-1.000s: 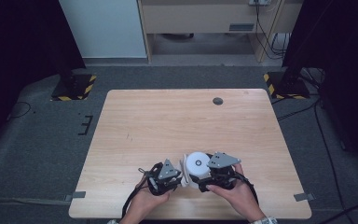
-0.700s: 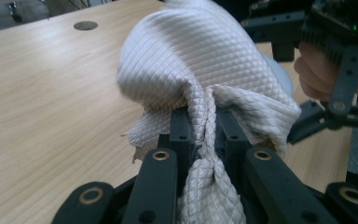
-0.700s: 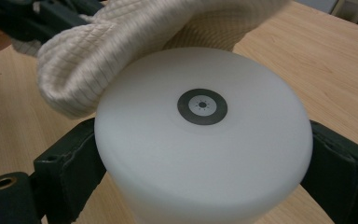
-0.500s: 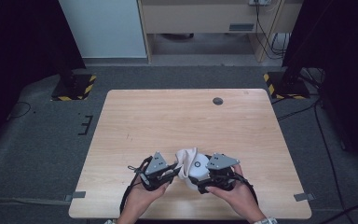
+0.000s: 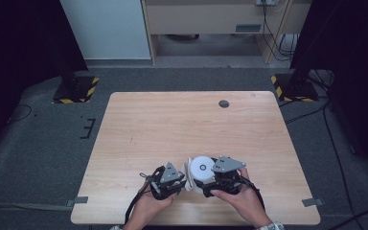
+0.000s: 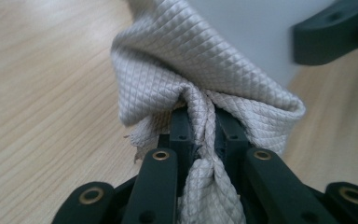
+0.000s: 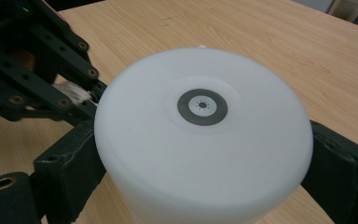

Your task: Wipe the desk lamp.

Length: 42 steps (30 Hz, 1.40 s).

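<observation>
While the right claw (image 7: pixel 200 154) grips the white cylinder (image 7: pixel 200 140), the left claw (image 6: pixel 200 135) pinches the grey cloth (image 6: pixel 191 65).

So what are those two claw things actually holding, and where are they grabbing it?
The left gripper pinches a bunched fold of the grey quilted cloth. The right gripper clamps the white cylinder by its opposite sides, one jaw on each.

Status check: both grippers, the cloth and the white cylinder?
Left hand-held gripper shut on quilted cloth. Right hand-held gripper clamps white cylinder. Cloth pressed against cylinder side. Nothing in the way.
</observation>
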Available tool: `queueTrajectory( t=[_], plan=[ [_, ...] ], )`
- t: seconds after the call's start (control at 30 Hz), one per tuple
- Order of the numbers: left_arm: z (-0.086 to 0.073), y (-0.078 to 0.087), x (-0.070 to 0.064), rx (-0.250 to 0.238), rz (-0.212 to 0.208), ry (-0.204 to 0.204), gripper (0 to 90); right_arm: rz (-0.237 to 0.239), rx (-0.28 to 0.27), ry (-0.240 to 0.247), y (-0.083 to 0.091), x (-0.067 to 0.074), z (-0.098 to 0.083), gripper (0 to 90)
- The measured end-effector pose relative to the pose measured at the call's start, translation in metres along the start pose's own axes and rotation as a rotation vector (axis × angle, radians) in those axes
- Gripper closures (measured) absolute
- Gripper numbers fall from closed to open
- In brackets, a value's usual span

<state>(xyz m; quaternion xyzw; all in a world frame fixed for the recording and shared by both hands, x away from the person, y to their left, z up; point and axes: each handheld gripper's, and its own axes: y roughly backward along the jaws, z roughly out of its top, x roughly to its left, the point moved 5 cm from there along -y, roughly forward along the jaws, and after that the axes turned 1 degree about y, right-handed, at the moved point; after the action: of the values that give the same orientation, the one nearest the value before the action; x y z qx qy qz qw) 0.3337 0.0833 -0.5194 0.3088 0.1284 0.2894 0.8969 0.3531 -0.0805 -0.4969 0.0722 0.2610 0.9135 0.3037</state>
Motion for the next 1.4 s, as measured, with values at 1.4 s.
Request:
queueTrajectory(
  t=[1.4],
  plan=[
    [0.003, 0.007, -0.004, -0.023, 0.002, -0.010, 78.7, 0.043, -0.028, -0.119, 0.018, -0.014, 0.024, 21.5]
  ],
)
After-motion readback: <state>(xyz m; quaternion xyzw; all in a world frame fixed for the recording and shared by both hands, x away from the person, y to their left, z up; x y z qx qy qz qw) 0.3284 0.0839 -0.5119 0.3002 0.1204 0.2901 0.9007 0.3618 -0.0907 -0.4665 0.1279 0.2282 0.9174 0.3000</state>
